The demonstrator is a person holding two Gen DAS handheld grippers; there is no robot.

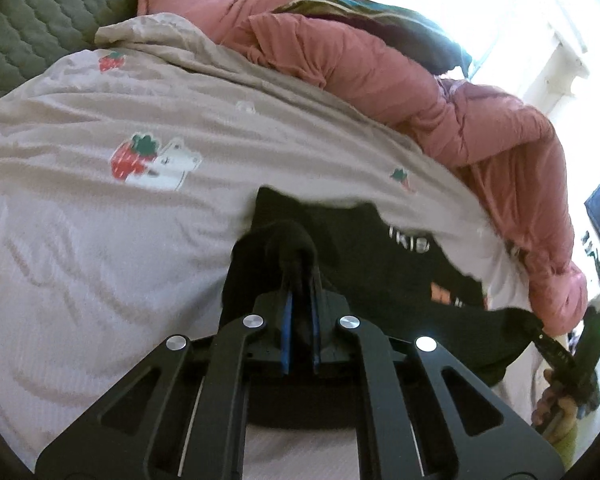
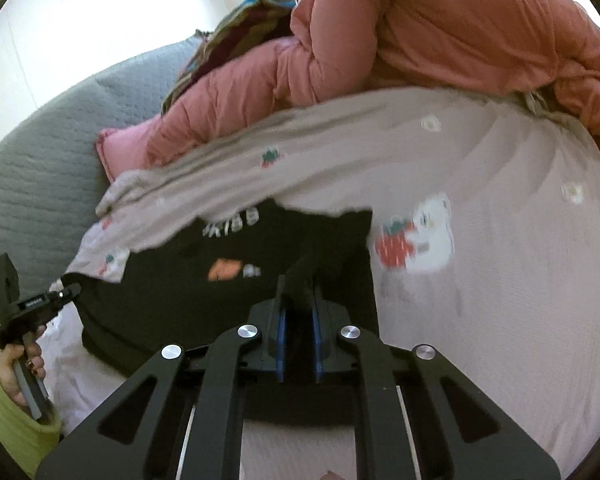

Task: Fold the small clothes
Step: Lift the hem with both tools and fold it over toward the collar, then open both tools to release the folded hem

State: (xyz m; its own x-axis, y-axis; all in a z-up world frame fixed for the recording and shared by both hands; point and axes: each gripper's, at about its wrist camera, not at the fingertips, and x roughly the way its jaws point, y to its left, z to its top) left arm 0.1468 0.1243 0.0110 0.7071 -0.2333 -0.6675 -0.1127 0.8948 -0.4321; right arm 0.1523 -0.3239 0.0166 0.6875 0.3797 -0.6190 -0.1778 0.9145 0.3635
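Observation:
A small black garment with white letters and an orange print hangs stretched between my two grippers above the bed; it also shows in the right wrist view. My left gripper is shut on one bunched corner of it. My right gripper is shut on the other corner. In the left wrist view the right gripper shows at the far right, pinching the cloth's edge. In the right wrist view the left gripper shows at the far left on the opposite edge.
A pale pink bedsheet with strawberry prints covers the bed below. A rumpled salmon duvet lies along the far side, with a dark striped cloth on it. A grey quilted headboard stands beyond.

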